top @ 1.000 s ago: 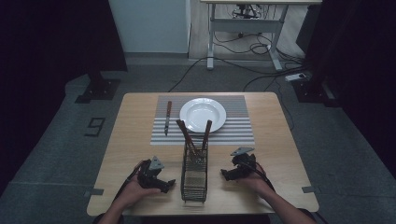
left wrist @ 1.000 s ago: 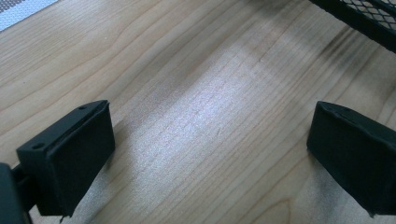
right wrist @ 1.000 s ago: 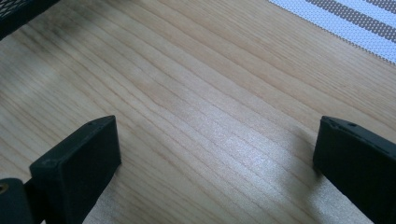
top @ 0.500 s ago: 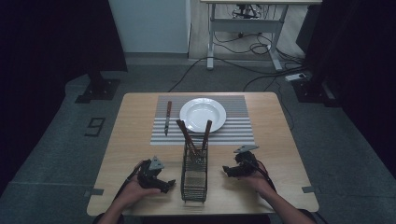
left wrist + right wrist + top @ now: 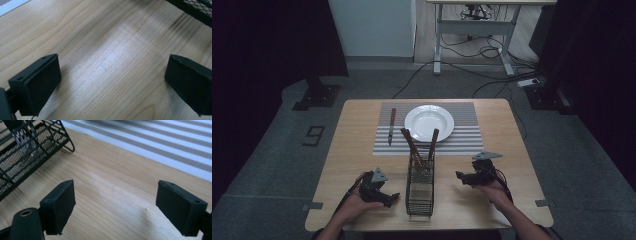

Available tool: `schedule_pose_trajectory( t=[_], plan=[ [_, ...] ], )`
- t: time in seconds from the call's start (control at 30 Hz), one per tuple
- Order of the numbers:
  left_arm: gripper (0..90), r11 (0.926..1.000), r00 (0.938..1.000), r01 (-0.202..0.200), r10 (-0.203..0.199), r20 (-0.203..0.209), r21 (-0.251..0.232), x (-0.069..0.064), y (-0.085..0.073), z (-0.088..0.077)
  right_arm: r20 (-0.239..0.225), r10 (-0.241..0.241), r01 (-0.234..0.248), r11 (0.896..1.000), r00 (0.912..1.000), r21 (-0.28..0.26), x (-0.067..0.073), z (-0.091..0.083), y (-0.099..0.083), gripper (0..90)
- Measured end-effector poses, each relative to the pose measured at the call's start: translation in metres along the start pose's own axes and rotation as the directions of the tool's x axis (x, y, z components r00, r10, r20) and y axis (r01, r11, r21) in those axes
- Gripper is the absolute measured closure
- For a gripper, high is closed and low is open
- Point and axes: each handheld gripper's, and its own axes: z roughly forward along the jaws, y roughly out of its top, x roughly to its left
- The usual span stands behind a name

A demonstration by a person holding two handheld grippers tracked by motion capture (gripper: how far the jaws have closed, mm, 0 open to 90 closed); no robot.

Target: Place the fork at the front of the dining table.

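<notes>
A black wire basket (image 5: 420, 182) stands at the front middle of the wooden table (image 5: 357, 130), with brown-handled utensils (image 5: 414, 146) sticking up out of it. My left gripper (image 5: 392, 199) rests low at the basket's left, open, with bare wood between its jaws (image 5: 112, 72). To the basket's right, my right gripper (image 5: 459, 176) is open too and holds nothing (image 5: 115, 202). The basket's corner (image 5: 30, 147) lies to the left in the right gripper view. Farther back, a white plate (image 5: 429, 122) sits on a striped placemat (image 5: 464, 132), and a knife (image 5: 391, 125) lies at the mat's left side.
A desk frame (image 5: 474, 35) with loose cables (image 5: 492, 70) stands on the floor beyond the table. Dark curtains (image 5: 267, 45) hang at both sides. A stand base (image 5: 315, 95) sits on the floor at the far left.
My right gripper has lifted slightly and shifted a little to the right. The left gripper has stayed where it was.
</notes>
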Motion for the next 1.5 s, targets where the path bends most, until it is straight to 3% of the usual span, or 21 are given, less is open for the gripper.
schedule_pose_trajectory(
  t=[0.33,0.6,1.07,1.5],
  plan=[
    [0.5,1.0,1.0,0.0,0.0,0.001,0.0,0.0,0.0,0.0,-0.012,-0.006,0.005,0.999,0.9999,-0.033,0.0,-0.005,0.005,17.9],
    [0.5,1.0,1.0,0.0,0.0,0.0,0.0,0.0,0.0,0.0,-0.04,-0.01,0.007,0.995,0.9991,-0.097,0.005,-0.02,0.012,18.3],
    [0.5,1.0,1.0,0.005,-0.005,-0.004,0.0,-0.001,-0.001,-0.001,-0.098,-0.085,0.064,0.978,0.9915,-0.201,0.021,-0.048,0.045,19.0],
    [0.5,1.0,1.0,0.004,-0.004,-0.003,0.001,-0.002,-0.001,-0.001,-0.131,-0.101,0.071,0.974,0.9863,-0.215,0.032,-0.044,0.063,20.5]
  ],
)
